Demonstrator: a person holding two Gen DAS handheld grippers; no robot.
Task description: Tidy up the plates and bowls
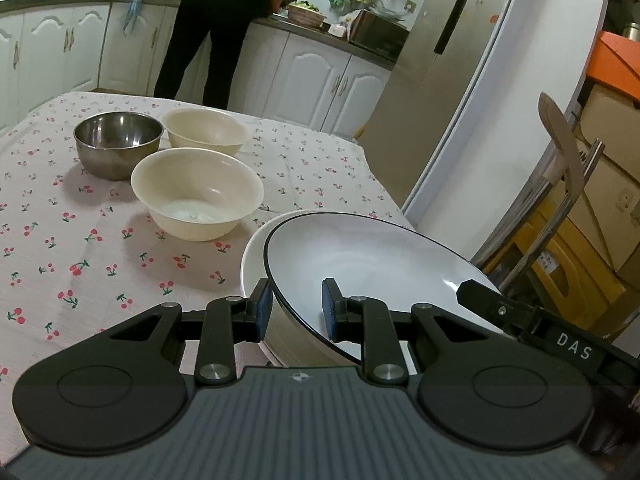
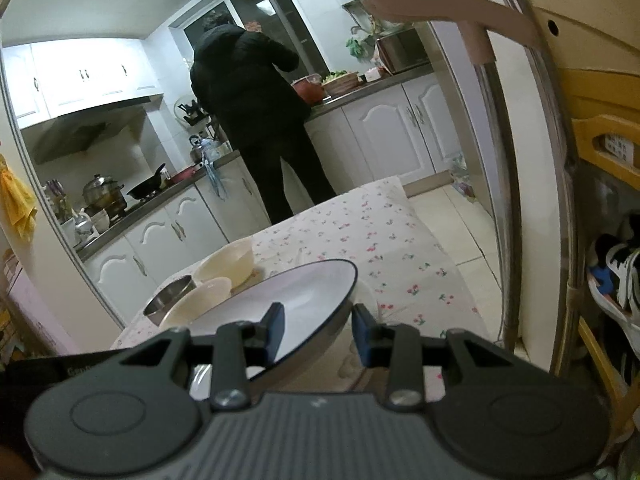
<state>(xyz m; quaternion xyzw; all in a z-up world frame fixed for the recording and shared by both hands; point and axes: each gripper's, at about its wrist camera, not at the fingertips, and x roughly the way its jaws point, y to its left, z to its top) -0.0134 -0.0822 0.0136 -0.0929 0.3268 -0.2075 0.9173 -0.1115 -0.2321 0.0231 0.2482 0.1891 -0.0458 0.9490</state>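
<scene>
The black-rimmed plate is straddled by both grippers, left gripper and right gripper; clamping cannot be told; the white plate beneath is mostly hidden

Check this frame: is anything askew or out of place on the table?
Yes: the black-rimmed plate is tilted, straddled by both grippers' jaws, left gripper and right gripper, above a white plate at the table edge. Bowls sit upright.

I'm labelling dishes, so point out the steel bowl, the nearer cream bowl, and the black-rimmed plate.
steel bowl (image 1: 116, 148), left wrist view, on its inner wall.
nearer cream bowl (image 1: 196, 196), left wrist view, on its inside.
black-rimmed plate (image 1: 372, 256), left wrist view, on its white face.
</scene>
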